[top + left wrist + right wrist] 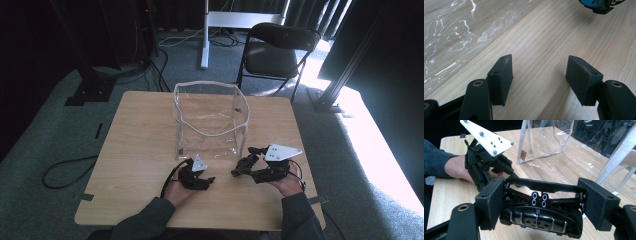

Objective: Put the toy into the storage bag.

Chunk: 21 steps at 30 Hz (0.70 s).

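Sitting crosswise between the matte black, block-shaped pads of the right gripper (544,202): a glossy black moulded-plastic piece (541,217), rounded along its belly, ribbed with thin chrome-edged bars, topped by a slim crossbar and four small white-ringed holes. Clamped on it at both ends, jaws set wide, just above the near right part of the pale, straight-grained wooden table (140,150). Just beside it, toward the left, the left gripper (540,77), resting low over bare wood, jaws apart with nothing between the rough, wedge-cut pads; a white three-cornered plate with grey rivets on its back, a hand and a dark sleeve behind. Beyond both, standing upright at mid-table, a clear, crinkled soft-plastic box bag with white piped edges (210,115), glinting with creases, its near wall lying flat on the wood close to the left gripper. Farther off, on grey carpet, a black folding chair (280,50).
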### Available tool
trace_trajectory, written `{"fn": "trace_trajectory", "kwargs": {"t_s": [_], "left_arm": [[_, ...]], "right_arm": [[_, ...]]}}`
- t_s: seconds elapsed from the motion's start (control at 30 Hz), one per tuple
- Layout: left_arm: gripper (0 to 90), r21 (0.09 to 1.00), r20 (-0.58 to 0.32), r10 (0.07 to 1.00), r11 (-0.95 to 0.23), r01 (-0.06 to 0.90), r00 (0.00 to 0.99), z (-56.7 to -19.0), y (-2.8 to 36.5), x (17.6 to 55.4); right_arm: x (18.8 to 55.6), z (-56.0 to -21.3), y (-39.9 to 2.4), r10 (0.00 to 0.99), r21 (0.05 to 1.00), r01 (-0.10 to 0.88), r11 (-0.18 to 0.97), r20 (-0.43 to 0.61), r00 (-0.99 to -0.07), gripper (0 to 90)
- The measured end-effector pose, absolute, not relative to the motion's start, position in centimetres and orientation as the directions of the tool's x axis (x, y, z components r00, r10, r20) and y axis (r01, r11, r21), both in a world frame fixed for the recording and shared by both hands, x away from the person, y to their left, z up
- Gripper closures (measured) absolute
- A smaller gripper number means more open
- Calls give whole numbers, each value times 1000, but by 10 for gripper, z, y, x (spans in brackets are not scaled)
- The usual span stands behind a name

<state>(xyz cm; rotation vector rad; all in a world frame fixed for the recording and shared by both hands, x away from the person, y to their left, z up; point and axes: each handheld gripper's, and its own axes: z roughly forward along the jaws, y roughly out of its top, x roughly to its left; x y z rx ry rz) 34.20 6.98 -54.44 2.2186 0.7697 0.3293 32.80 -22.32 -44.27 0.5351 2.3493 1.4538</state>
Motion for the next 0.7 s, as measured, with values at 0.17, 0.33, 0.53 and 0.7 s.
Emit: {"fn": "trace_trajectory", "kwargs": {"t_s": [0.17,0.33,0.53,0.7], "left_arm": [[389,730,-3,619,-536,425,786,-545,70,342],[388,732,-5,620,-532,426,784,-545,70,342],[388,732,-5,621,-532,426,784,-545,70,342],[388,731,-1,619,-535,423,785,-545,70,342]], "right_arm": [[329,-437,-229,482,907,142,397,-74,-873,248],[329,-430,-233,483,909,136,394,-79,-872,248],[329,-423,-236,487,910,126,394,-90,-869,248],[330,-416,-240,494,913,119,391,-100,-864,248]]}}
